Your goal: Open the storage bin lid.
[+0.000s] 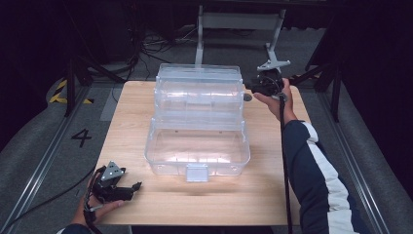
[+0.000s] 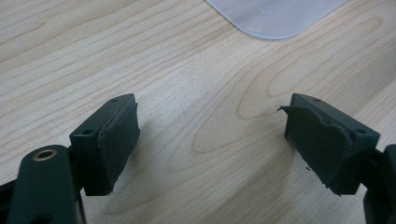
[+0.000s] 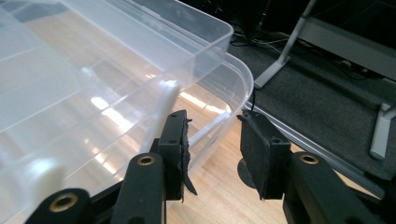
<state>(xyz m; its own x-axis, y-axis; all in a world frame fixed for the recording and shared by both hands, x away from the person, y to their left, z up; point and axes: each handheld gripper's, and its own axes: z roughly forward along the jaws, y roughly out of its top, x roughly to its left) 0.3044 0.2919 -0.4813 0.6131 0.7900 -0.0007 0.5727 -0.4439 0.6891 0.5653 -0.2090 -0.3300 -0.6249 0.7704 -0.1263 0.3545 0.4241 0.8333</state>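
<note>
From above, a clear plastic box (image 1: pixel 197 122) with stepped trays stands mid-counter (image 1: pixel 272 195), the right gripper (image 1: pixel 249 90) beside its far right corner. The left gripper (image 2: pixel 210 140) gapes wide over bare wood. The right gripper's narrow gap holds nothing, just beside the box's rim (image 3: pixel 243 79).

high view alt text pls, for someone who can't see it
A clear plastic storage box stands open with stepped trays in the middle of a wooden table. The right gripper sits at its far right corner; the left gripper rests open near the table's front left.
</note>
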